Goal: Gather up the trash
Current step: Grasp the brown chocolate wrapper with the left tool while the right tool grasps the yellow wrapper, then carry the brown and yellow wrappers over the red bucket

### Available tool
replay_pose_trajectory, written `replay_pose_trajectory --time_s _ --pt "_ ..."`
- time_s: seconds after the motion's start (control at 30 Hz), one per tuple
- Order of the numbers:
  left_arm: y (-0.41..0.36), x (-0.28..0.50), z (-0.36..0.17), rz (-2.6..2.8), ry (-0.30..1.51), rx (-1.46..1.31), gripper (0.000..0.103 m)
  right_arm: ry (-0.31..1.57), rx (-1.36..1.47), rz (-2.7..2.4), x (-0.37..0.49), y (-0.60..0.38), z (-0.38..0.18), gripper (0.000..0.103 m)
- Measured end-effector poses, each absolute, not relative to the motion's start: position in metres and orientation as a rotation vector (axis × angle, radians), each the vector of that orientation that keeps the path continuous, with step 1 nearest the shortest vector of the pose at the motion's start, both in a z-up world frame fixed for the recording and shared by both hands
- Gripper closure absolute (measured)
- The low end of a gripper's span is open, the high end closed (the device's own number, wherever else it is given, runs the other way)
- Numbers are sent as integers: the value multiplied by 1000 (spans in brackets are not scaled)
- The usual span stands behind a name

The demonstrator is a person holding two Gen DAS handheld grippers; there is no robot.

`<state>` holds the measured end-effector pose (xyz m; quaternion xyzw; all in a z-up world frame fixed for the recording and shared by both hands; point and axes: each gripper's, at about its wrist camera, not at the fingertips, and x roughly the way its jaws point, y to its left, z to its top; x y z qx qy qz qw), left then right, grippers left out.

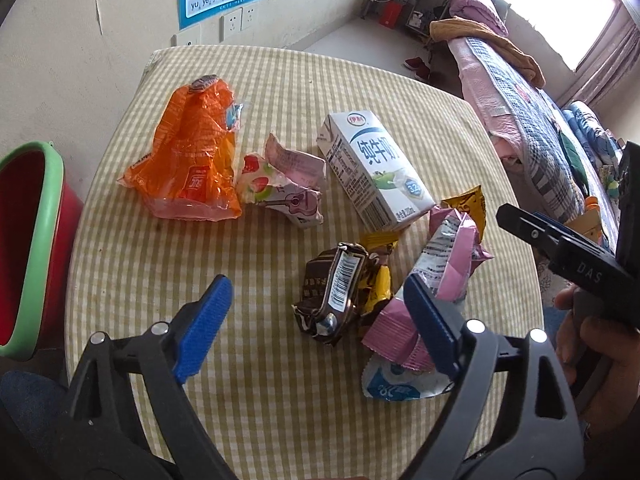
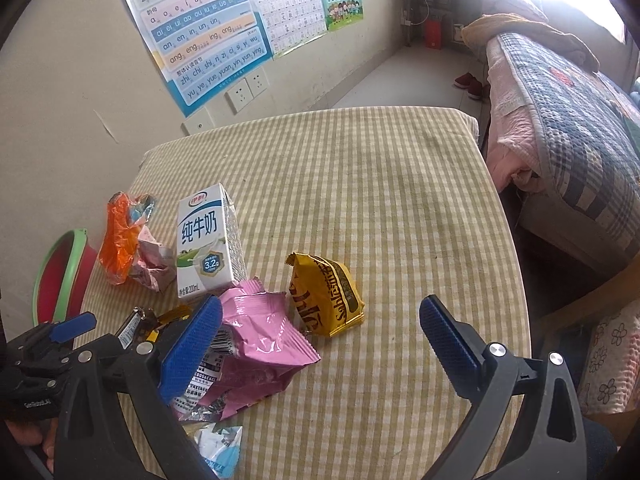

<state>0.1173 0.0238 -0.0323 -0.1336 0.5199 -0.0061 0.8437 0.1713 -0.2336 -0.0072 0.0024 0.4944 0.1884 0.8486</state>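
Observation:
Trash lies on a checked tablecloth: an orange bag, a crumpled strawberry wrapper, a white milk carton, a brown wrapper, a pink wrapper and a blue-white wrapper. My left gripper is open and empty, just above the brown wrapper. My right gripper is open and empty over the pink wrapper, with a yellow wrapper and the milk carton beyond it. The right gripper also shows in the left wrist view.
A red bin with a green rim stands left of the table, also in the right wrist view. A wall with posters is behind. A bed with quilts is on the right.

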Motion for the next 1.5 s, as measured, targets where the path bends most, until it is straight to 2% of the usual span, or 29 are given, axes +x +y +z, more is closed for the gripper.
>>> replay_pose_trajectory --time_s 0.2,0.27,0.37,0.43,0.6,0.63,0.7,0.8,1.5 --pt "30 126 -48 -21 1134 -308 32 1072 4 405 184 -229 -23 9" --pt "32 127 -54 -35 1150 -328 35 1085 7 409 188 -227 -29 13" --pt "33 127 -59 -48 1164 -343 46 1107 15 413 192 -226 -37 15" --pt "34 126 -60 -63 1159 -359 52 1115 29 407 194 -229 -40 22" --pt "29 126 -53 -81 1142 -335 69 1148 47 391 198 -233 -48 46" --pt "27 126 -51 -82 1140 -327 70 1158 44 393 198 -234 -50 56" --pt "26 126 -50 -80 1138 -317 71 1174 47 396 198 -233 -53 63" --pt "25 124 -45 -73 1128 -298 71 1163 43 403 195 -233 -48 66" --pt "29 93 16 -40 993 -256 71 1014 -19 421 160 -225 18 66"
